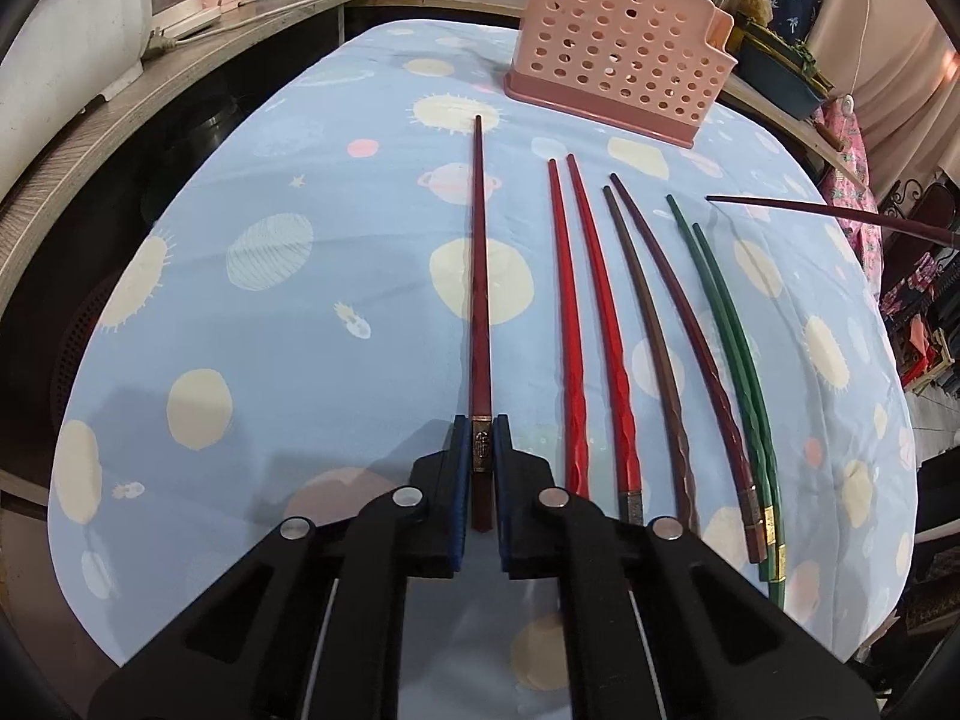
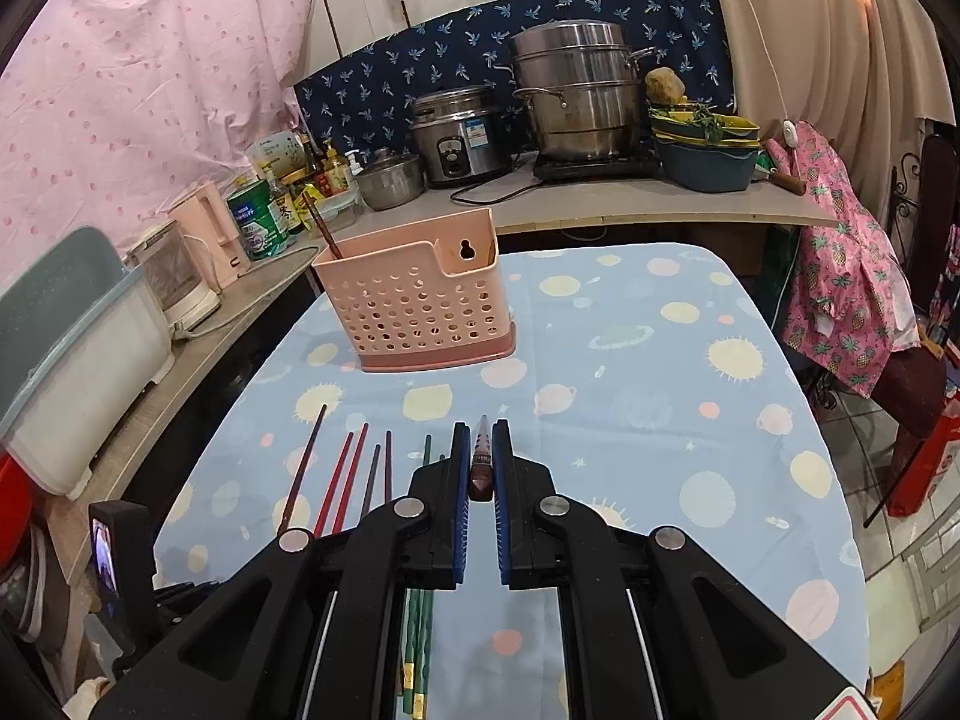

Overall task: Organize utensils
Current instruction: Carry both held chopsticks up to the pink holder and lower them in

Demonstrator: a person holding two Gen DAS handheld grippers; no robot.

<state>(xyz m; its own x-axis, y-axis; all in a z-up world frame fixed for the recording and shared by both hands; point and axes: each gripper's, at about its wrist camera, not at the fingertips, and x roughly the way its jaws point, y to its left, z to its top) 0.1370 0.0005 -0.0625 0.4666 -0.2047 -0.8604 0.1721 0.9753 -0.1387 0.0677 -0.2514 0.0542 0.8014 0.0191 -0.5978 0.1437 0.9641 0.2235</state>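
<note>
Chopsticks are the job here, laid out lengthwise on the blue-covered desk (image 1: 252,228) in front of the pink perforated holder (image 1: 618,48), which stands at the far end with one dark stick already leaning inside it in the right wrist view. The left tongs (image 1: 482,450) are clenched on the thick butt end of a dark red chopstick (image 1: 478,276), blue pads pressing either side of its metal band, while the rest of the stick appears to lie along the cloth pointing toward the holder. To its right lie a bright red pair (image 1: 576,312), a brown-and-maroon pair (image 1: 654,324) and a green pair (image 1: 729,324), each pair side by side. The right tongs (image 2: 482,456) are likewise clenched, on the butt of another dark red stick (image 2: 482,459), whose thin tip pokes into the left view from the right (image 1: 828,213), held clear above the cloth. These sticks look light, stiff and glossy, probably lacquered, so I would judge them slippery and inclined to swivel in a two-point pinch. The faceted, thicker handle end near the metal band is the sensible place to take hold, as both tongs have done; a grip nearer the tapered tip would give less surface. Held so far from its middle, a stick may droop or rotate when lifted, so the tip will need watching as it goes into the holder.
</note>
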